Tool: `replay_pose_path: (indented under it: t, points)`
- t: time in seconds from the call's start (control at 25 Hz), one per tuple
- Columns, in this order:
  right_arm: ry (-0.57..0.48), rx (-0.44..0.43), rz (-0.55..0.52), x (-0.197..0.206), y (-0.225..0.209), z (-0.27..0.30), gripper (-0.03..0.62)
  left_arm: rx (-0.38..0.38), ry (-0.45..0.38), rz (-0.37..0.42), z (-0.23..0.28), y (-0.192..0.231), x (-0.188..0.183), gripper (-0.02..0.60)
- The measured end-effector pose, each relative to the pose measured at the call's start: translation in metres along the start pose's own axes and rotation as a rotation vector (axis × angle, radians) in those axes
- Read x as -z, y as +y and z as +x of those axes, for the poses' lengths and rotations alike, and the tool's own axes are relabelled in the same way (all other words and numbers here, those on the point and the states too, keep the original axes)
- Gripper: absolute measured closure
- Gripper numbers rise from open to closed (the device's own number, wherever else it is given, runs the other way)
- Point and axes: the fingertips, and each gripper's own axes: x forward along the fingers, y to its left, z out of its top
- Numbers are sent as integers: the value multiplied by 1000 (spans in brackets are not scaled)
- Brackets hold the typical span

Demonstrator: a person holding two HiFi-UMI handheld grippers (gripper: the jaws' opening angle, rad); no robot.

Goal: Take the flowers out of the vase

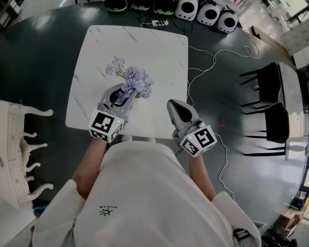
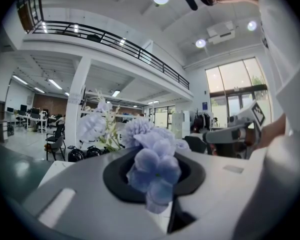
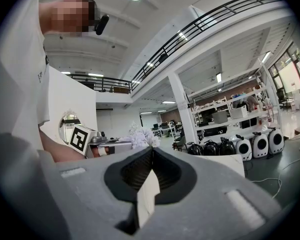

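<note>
Gripping the flowers (image 1: 136, 77), left tongs (image 1: 126, 93) pinch narrow; right tongs (image 3: 150, 151) closed, empty.

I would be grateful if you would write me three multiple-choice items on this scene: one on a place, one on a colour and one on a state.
1. Over what are the flowers?
A. the white table
B. the dark floor
C. a black chair

2. What colour are the flowers?
A. red
B. pale purple
C. yellow

3. How do the jaws of the right gripper stand?
A. wide apart
B. clamped on a stem
C. together, with nothing between them

Answers:
1 A: the head view shows them above the marbled tabletop.
2 B: the head and left gripper views both show lilac petals.
3 C: the right gripper view shows the tips meeting, empty.
</note>
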Motion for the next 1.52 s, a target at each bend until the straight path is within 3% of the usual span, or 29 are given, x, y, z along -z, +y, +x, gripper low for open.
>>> replay_pose_path:
  t: [1.52]
  points:
    - [-34, -20, -18, -8, 3, 1, 592, -4, -111, 47, -9, -1, -63, 537]
